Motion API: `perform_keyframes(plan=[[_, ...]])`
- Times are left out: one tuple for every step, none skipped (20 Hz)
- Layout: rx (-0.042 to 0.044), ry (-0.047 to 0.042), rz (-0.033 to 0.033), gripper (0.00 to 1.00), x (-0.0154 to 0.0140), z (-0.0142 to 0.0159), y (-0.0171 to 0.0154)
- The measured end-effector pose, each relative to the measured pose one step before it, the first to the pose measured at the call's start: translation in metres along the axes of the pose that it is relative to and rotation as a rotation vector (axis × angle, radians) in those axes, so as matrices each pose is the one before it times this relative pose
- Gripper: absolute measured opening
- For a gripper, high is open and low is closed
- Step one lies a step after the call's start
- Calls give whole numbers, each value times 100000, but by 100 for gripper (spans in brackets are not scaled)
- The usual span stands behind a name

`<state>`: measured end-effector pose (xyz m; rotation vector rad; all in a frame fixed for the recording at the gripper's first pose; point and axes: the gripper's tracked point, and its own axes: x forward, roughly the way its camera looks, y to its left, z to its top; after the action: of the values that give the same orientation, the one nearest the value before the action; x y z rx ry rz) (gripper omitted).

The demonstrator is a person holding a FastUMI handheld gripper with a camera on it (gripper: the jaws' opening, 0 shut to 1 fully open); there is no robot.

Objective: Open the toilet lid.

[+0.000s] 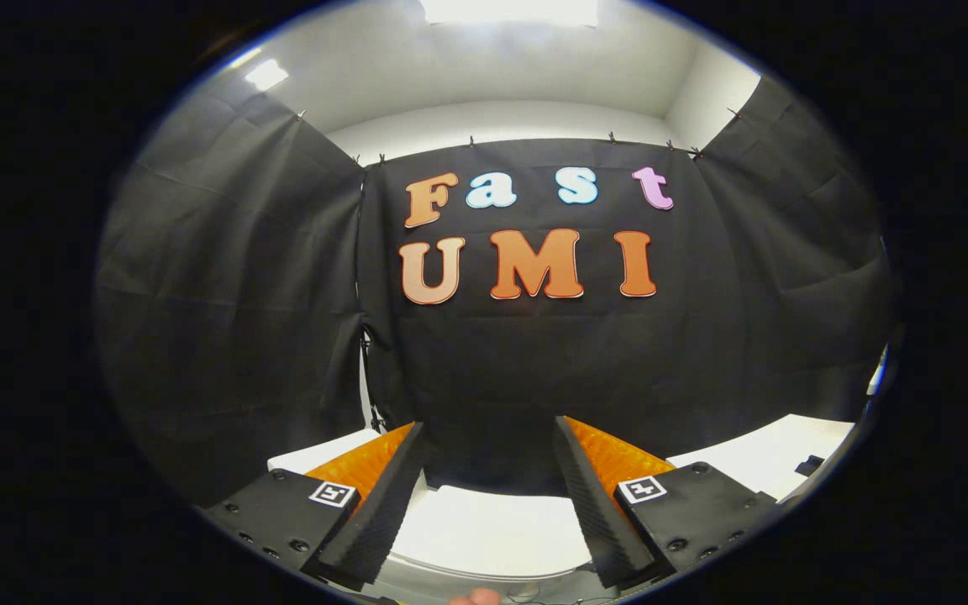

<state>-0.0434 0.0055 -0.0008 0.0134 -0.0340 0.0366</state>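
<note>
Two fingers of my gripper [491, 470] stand wide apart, the jaws released and holding nothing, with a fingertip of the holder's hand [474, 597] just showing beneath them. Between and below the fingers lies the white toilet lid [492, 529], closed flat as far as I can judge, its rounded front edge nearest me and its rear end running toward the wall. A white tank top [774, 458] sits beyond the right finger, with a small dark object [809, 464] on it that I cannot identify; another white surface [320, 454] peeks out behind the left finger. Farther back hangs the black cloth wall [534, 353], and above it a white ceiling with a bright lamp [509, 10].

The step in hand, by my reading, is the approach: the lid is untouched. To do it well I would tip the gripper down toward the front rim, slip one finger under the lip with the other over the top, close gently on the edge, then lift in an arc about the rear hinge rather than pulling straight up. Smooth plastic may slip, so a slow, steady swing seems wise.
</note>
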Motion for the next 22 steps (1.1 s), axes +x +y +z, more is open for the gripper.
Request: perform_keyframes(plan=[[-583,205,56,98,106,-75,19],[-599,85,459,98,-44,44,107],[-521,-175,368,98,-79,9,159],[-403,-151,342,98,-126,16,112],[-221,-47,161,98,39,-55,1],[-108,35,16,98,36,100,-8],[18,-53,28,98,-110,-45,-34],[10,-71,171,98,5,-50,27],[-87,-40,53,98,18,-52,35],[-167,-150,-82,98,69,31,-98],[-449,-378,242,98,0,-30,65],[-825,-447,292,98,99,24,150],[-992,99,-560,98,68,-148,-58],[-611,595,-446,98,-89,-269,-112],[-416,783,-1122,98,103,-266,-89],[-530,21,-314,98,158,110,-32],[-282,364,967,98,141,-135,300],[319,261,512,98,177,-154,180],[770,144,10,98,308,-229,-200],[1199,-65,-269,98,435,-126,-480],[1973,-588,82,98,437,-89,-480],[2997,62,100,98,552,-160,-409]])
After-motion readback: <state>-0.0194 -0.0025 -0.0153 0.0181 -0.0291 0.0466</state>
